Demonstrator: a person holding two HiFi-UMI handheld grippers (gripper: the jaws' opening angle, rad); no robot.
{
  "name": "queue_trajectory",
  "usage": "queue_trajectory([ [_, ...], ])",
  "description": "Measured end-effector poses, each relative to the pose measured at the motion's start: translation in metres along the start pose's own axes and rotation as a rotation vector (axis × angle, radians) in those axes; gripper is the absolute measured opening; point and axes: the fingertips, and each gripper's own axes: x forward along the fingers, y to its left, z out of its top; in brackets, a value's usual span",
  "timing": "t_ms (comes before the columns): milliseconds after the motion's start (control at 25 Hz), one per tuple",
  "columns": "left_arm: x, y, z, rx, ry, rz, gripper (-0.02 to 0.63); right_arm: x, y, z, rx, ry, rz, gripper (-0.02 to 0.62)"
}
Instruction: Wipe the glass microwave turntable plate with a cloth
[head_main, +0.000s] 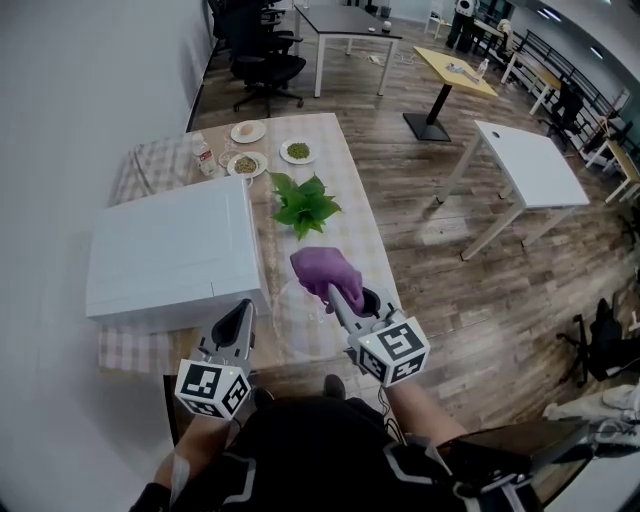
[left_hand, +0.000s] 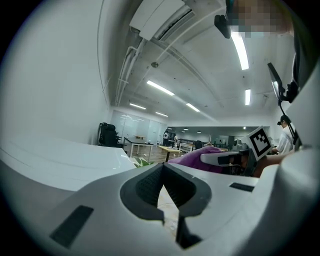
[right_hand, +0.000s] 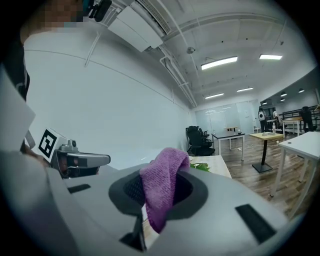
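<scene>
The clear glass turntable plate (head_main: 300, 328) shows faintly near the table's front edge, between my two grippers. My right gripper (head_main: 337, 290) is shut on a purple cloth (head_main: 322, 268), which bunches over the plate's far right rim. The right gripper view shows the cloth (right_hand: 165, 172) draped out of the closed jaws of the right gripper (right_hand: 159, 195). My left gripper (head_main: 243, 308) sits just left of the plate, in front of the microwave. Its jaws meet at the tips in the left gripper view (left_hand: 162, 171), and I see nothing clearly between them. That view also shows the cloth (left_hand: 192, 160).
A white microwave (head_main: 170, 250) fills the table's left side. A leafy green plant (head_main: 303, 203) stands just beyond the cloth. Three small food plates (head_main: 298, 151) and a bottle (head_main: 203, 155) sit at the far end. White tables and office chairs stand on the wood floor.
</scene>
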Motion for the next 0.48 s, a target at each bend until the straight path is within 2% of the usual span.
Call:
queue_trajectory([
  [200,0.000,0.002,0.013,0.016,-0.023,-0.003,0.008,0.002,0.004,0.005,-0.036,0.008,-0.013,0.058],
  [480,0.001,0.008,0.024,0.043,-0.022,0.021,0.008,0.009,0.003,0.015,-0.007,-0.008,-0.006,0.058],
])
